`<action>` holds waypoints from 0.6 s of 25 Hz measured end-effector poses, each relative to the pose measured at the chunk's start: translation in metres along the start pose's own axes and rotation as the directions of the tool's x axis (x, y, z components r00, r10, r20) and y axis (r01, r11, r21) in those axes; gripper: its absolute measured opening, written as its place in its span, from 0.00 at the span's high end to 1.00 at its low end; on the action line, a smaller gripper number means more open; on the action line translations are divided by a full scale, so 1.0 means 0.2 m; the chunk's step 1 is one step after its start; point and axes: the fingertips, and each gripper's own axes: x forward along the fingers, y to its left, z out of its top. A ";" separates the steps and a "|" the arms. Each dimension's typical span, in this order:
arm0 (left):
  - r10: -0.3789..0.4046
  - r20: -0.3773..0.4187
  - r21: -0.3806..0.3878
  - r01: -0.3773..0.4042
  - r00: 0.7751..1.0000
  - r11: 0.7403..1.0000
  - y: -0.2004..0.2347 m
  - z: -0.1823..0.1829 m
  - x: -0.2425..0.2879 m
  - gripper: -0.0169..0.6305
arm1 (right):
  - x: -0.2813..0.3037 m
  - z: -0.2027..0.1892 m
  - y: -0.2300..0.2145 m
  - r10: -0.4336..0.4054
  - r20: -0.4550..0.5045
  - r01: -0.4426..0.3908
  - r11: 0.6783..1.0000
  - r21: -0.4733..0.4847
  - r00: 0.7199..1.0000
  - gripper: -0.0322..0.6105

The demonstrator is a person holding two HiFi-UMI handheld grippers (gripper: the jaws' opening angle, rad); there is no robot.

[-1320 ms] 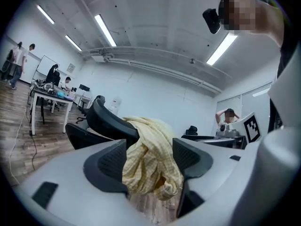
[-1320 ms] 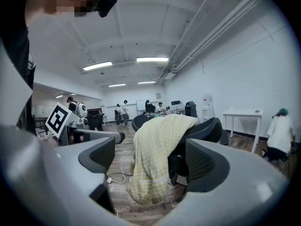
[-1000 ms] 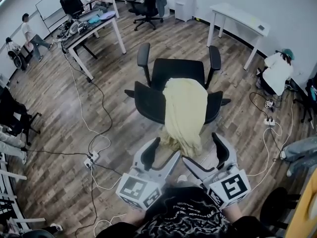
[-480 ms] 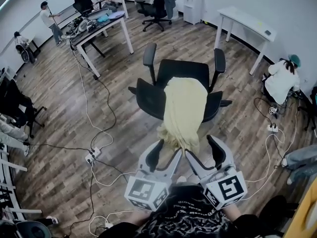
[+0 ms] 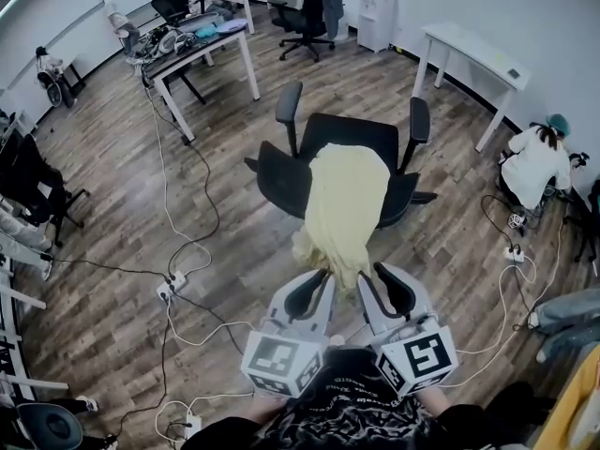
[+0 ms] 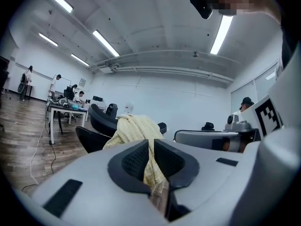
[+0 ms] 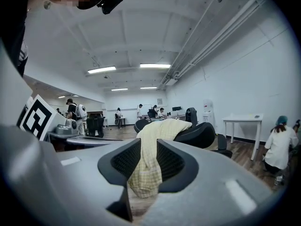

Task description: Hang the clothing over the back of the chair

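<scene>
Yellow checked cloth (image 5: 347,204) — draped over chair (image 5: 281,181) back | left claw (image 6: 150,145), right claw (image 7: 148,145) just closed, apparently clamping hem.

The clothing (image 5: 345,204) hides the middle of the back of the chair (image 5: 281,184). From the head view, its hem on the chair's near side is hidden behind the left gripper (image 5: 322,277) and right gripper (image 5: 368,277), whose jaws have just been closing on it.

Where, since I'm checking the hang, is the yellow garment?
Head view, centre: the yellow garment drapes over the backrest of the black office chair, hanging down its near side.
</scene>
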 end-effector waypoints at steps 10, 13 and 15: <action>0.004 -0.004 0.023 -0.004 1.000 1.000 -0.05 -0.01 0.00 0.94 | -0.02 -0.02 0.02 -0.009 0.011 0.009 1.000 0.000 1.000 0.94; 0.006 0.001 0.032 -0.006 1.000 0.999 -0.07 -0.02 0.01 0.94 | -0.03 -0.04 0.02 -0.004 0.007 0.004 1.000 0.006 1.000 0.94; 0.009 -0.004 0.030 -0.008 1.000 1.000 -0.07 -0.03 0.00 0.94 | -0.03 -0.05 0.02 -0.004 0.000 0.004 1.000 0.005 1.000 0.94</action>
